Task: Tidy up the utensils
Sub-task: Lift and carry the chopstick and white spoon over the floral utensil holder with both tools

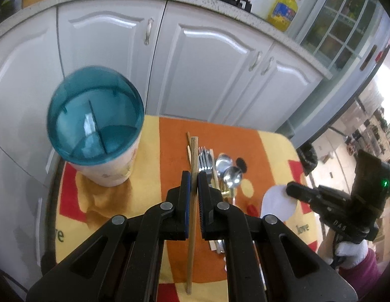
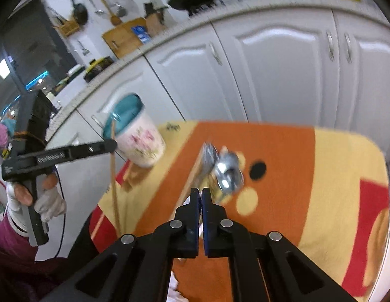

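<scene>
Nearest our lens, the left gripper [image 1: 194, 178] pinches a single wooden chopstick [image 1: 192, 201], lifted clear of the cloth-covered surface [image 1: 149, 176]. Our right gripper [image 2: 201, 196] has its jaws pressed together on the white ceramic spoon [image 1: 278, 202], seen at its tips in the left wrist view, above the surface's right edge. The utensil holder [image 1: 99, 136], teal-lidded with a floral white body, stands at the far left corner. Forks [image 1: 205, 159], two metal spoons [image 1: 227, 168] and more chopsticks [image 1: 188, 148] lie side by side mid-surface, toward the far edge.
</scene>
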Demonstrator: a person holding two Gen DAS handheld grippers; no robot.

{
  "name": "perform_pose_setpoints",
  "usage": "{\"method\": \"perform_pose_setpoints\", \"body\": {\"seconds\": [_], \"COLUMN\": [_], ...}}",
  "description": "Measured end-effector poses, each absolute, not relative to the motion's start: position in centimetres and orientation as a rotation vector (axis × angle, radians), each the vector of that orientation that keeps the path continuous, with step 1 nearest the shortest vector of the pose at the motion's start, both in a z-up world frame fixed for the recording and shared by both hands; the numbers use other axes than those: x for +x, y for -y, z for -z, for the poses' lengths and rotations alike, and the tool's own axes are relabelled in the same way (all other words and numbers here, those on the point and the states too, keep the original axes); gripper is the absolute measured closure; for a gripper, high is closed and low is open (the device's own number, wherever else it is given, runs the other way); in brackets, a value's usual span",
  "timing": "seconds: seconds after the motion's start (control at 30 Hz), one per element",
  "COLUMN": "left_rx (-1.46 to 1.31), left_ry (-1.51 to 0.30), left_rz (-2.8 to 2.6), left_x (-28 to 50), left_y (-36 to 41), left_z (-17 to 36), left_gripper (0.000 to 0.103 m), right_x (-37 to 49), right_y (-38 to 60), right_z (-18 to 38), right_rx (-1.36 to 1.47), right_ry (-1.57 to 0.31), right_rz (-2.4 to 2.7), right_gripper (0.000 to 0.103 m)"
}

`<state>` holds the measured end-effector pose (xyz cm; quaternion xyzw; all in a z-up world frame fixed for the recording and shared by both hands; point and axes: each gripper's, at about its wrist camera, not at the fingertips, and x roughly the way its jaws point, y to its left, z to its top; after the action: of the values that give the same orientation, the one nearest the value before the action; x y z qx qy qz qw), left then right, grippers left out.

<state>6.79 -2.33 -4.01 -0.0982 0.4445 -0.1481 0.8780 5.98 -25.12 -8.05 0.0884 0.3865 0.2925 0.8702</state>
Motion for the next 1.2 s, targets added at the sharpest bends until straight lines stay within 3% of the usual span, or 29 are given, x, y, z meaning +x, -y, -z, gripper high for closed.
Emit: {"method": "perform_pose_setpoints", "body": {"seconds": [0.8, 0.97, 1.2], "left_rx": [-0.248, -0.235, -0.204], "left_ry": [-0.566, -0.542, -0.624], "left_rz": [0.206, 0.147, 0.083], "left_x": [6.6, 8.1, 10.5], "left_y": [-8.5, -10.7, -12.0], "left_z": [-12.7, -14.1, -10.8], "left_gripper": [0.099, 0.099, 0.099], "right_x": [12.6, 14.8, 17.4], "right_y": [14.8, 10.9, 5.6], "right_z": [-6.7, -6.7, -3.0], "right_rx": [0.006, -0.069, -0.218], "right_ry": [-0.492, -0.472, -0.509], "right_rz": [-0.666, -0.636, -0.611], "right_gripper": [0.101, 0.101, 0.101]}}
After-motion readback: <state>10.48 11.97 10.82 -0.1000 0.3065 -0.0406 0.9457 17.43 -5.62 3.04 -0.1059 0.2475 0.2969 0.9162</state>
